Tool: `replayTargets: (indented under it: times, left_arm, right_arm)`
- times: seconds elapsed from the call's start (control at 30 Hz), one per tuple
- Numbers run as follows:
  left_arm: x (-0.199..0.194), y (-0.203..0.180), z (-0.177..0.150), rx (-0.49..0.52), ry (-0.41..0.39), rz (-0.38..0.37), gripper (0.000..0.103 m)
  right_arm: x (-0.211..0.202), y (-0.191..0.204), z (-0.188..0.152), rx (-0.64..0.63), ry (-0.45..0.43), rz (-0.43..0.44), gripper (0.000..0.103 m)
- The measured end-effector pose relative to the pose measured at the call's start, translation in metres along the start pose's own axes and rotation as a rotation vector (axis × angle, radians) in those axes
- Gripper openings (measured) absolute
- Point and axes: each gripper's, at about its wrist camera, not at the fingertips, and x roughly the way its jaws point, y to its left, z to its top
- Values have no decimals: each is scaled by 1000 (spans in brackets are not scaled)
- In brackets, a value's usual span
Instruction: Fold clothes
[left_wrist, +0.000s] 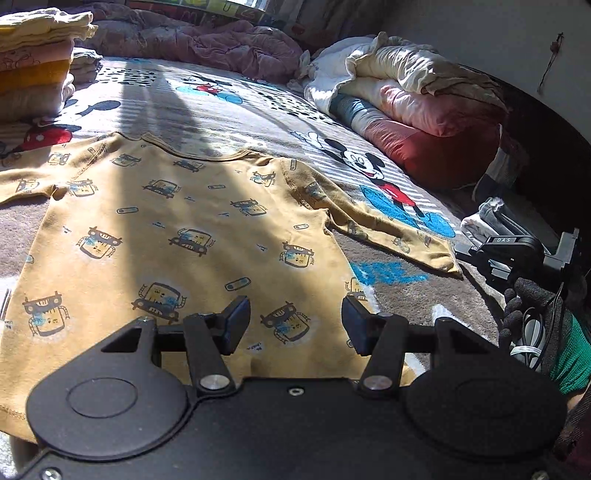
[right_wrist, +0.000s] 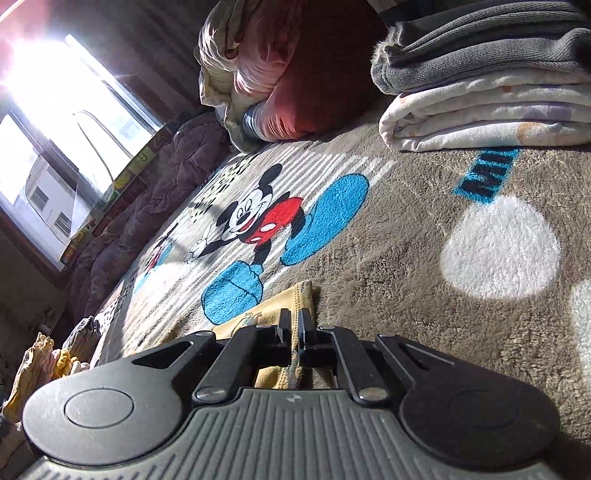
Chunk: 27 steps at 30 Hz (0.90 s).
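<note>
A yellow child's shirt (left_wrist: 177, 229) with a robot print lies spread flat on the Mickey Mouse blanket (left_wrist: 207, 107), both sleeves out. My left gripper (left_wrist: 295, 325) is open and empty, hovering just above the shirt's lower hem. My right gripper (right_wrist: 294, 328) is shut on the cuff of the shirt's right sleeve (right_wrist: 295, 295), low on the blanket (right_wrist: 424, 258). In the left wrist view the right gripper's body and gloved hand (left_wrist: 532, 295) sit beside the sleeve end (left_wrist: 439, 258).
A stack of folded clothes (left_wrist: 40, 62) stands at the far left. Pillows and a crumpled quilt (left_wrist: 413, 92) lie at the back right. A folded grey and white pile (right_wrist: 487, 74) sits ahead of the right gripper. A window (right_wrist: 55, 129) is to the left.
</note>
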Motion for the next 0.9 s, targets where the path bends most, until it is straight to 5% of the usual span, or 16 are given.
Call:
replayTargets:
  times: [0.13, 0.33, 0.47, 0.6, 0.67, 0.9]
  left_arm:
    - [11, -8, 35, 40, -38, 38, 54]
    - [57, -19, 118, 147, -29, 103, 54]
    - [104, -32, 165, 273, 73, 156, 54]
    - [153, -55, 194, 400, 192, 186, 51]
    - [178, -63, 199, 431, 260, 203, 31]
    - [248, -74, 187, 564, 527, 303, 29]
  right_arm:
    - [3, 0, 1, 20, -22, -18, 35]
    - [16, 4, 2, -9, -11, -8, 37]
    - [22, 9, 1, -36, 4, 6, 36]
    - [26, 7, 2, -9, 16, 46, 23]
    - [27, 6, 2, 4, 16, 58, 21]
    - [31, 0, 4, 41, 24, 78, 18]
